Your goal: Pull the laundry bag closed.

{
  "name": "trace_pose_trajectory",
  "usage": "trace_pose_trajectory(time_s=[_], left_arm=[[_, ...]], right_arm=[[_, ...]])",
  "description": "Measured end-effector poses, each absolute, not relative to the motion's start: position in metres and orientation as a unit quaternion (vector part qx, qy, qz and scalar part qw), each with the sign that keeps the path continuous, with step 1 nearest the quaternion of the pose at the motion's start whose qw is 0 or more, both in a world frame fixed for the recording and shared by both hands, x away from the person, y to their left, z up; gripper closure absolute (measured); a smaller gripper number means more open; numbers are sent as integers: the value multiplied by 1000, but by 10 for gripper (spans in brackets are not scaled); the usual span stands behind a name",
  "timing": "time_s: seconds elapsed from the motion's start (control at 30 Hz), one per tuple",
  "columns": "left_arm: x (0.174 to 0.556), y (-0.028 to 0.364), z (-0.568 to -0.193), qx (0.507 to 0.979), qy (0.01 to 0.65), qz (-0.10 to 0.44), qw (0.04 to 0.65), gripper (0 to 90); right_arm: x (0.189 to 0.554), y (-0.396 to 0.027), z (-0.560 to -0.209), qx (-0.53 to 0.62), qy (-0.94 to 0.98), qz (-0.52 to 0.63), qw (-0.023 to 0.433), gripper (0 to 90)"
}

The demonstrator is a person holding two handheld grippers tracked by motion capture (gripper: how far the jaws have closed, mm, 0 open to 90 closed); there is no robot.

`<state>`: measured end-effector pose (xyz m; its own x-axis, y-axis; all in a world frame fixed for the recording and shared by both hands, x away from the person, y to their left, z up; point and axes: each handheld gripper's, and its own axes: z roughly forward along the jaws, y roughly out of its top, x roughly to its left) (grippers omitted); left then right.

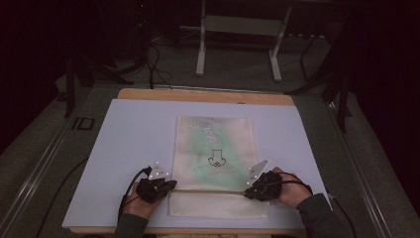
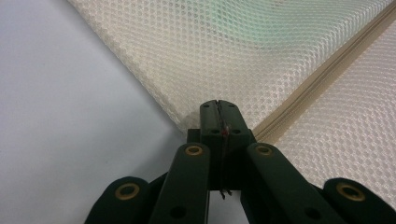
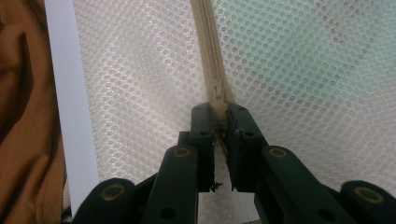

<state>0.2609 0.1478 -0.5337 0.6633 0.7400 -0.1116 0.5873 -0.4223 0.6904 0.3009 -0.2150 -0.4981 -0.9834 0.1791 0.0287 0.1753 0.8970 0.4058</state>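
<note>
A cream mesh bag (image 1: 213,148) lies flat on the white board (image 1: 133,144), with something pale green inside it and a small black drawing on top. Its zipper (image 1: 213,191) runs across near the front edge. My left gripper (image 1: 173,184) is at the bag's left edge, beside the zipper's end (image 2: 317,79). In the left gripper view its jaws (image 2: 218,105) are pressed together on the mesh edge. My right gripper (image 1: 246,192) is at the zipper's right end. In the right gripper view it (image 3: 219,112) is shut on the zipper pull (image 3: 217,91).
The board rests on a wooden table (image 1: 198,95) with grey floor around it. A white metal frame (image 1: 237,29) stands behind, with dark cables on the floor. Brown cloth (image 3: 23,116) shows past the board's edge in the right gripper view.
</note>
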Motion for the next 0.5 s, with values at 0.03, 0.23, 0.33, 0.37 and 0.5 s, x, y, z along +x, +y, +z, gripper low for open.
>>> trace_pose_trajectory(time_s=[0.03, 0.23, 0.33, 0.37, 0.5], left_arm=[[261, 148, -534, 837, 397, 105, 363, 894], [261, 148, -534, 837, 396, 105, 362, 894], [261, 148, -534, 837, 396, 105, 362, 894], [261, 148, -534, 837, 396, 106, 362, 894], [261, 148, -534, 837, 396, 106, 362, 894]], right_arm=[[301, -215, -498, 94, 975, 201, 6, 825], [300, -225, -497, 103, 974, 203, 7, 825], [300, -228, -496, 109, 974, 198, 8, 824], [300, -230, -496, 108, 974, 201, 9, 825], [300, -236, -496, 115, 972, 205, 9, 825]])
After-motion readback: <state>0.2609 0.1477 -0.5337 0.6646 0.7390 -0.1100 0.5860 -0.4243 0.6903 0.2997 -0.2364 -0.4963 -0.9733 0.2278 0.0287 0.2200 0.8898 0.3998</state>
